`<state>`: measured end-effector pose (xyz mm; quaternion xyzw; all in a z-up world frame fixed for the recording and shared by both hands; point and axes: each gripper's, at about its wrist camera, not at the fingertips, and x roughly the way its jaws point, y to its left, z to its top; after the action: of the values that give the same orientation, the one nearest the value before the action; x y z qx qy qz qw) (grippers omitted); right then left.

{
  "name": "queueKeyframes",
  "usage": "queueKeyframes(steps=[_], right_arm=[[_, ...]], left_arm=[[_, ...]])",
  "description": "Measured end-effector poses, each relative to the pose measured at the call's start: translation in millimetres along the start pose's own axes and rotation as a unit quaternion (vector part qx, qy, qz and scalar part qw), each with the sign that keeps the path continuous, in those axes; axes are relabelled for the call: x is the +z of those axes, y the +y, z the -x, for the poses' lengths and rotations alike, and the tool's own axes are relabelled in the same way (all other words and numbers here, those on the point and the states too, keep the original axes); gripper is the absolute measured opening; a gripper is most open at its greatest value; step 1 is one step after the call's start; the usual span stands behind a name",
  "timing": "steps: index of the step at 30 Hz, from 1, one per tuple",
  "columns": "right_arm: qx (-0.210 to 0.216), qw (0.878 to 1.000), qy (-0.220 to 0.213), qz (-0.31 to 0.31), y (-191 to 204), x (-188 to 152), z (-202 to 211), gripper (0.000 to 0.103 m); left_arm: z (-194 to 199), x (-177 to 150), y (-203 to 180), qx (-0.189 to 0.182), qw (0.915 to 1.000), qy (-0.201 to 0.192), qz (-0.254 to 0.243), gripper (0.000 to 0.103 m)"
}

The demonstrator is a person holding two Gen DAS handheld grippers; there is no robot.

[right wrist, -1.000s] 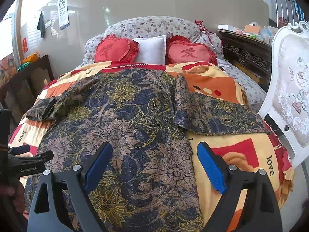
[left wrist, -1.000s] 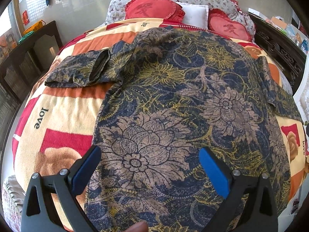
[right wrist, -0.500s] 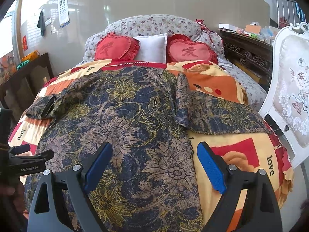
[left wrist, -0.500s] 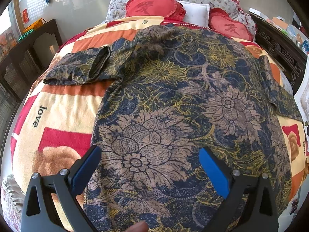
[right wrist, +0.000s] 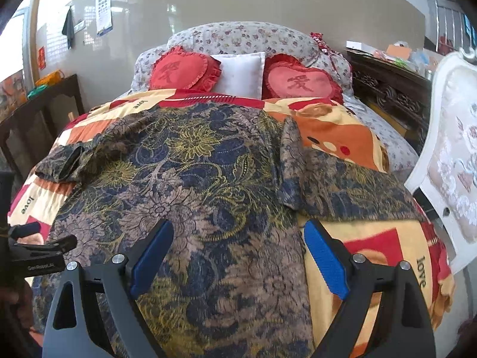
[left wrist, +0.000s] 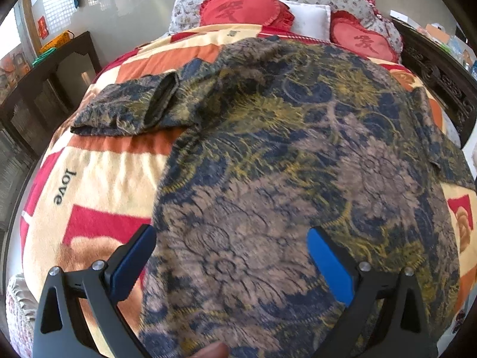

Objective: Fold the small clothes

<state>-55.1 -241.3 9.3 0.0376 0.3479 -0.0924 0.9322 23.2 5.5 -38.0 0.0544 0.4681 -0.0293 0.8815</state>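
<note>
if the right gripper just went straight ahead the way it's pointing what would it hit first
Most likely the floral shirt spread on the blanket: its right edge lies between the open right gripper. Depth is unclear, so how soon is uncertain.

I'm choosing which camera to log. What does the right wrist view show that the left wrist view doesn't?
Only the right wrist view shows the white chair beside the bed and the other gripper's body at its left edge. Only the left wrist view shows a fingertip at its bottom edge. Both show the patterned shirt spread flat on the blanket, red heart pillows, and open blue-padded jaws above the shirt.
</note>
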Motion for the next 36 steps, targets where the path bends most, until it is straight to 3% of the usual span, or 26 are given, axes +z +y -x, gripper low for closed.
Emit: queueKeyframes(steps=[6,12,17,22,26,36], right_arm=[[0.008,1.000,-0.008,0.005,9,14,-17,0.065],[0.006,1.000,-0.017,0.003,19,22,-33,0.065],[0.004,1.000,-0.016,-0.018,29,24,-61,0.065],[0.000,0.999,0.001,-0.036,39,17,-95,0.065],[-0.015,0.999,0.030,-0.023,48,-2,-117,0.065],[-0.013,0.997,0.072,-0.006,56,-8,-136,0.065]], left_arm=[[-15,18,14,0.011,0.9999,0.000,0.011,0.103],[-26,38,26,0.008,0.9993,-0.025,0.027,0.103],[-63,55,22,-0.007,0.9993,-0.007,0.035,0.103],[-88,49,14,-0.006,0.9996,0.008,0.025,0.103],[-88,38,17,-0.014,0.9991,-0.022,0.032,0.103],[-87,29,17,-0.014,0.9990,-0.027,0.034,0.103]])
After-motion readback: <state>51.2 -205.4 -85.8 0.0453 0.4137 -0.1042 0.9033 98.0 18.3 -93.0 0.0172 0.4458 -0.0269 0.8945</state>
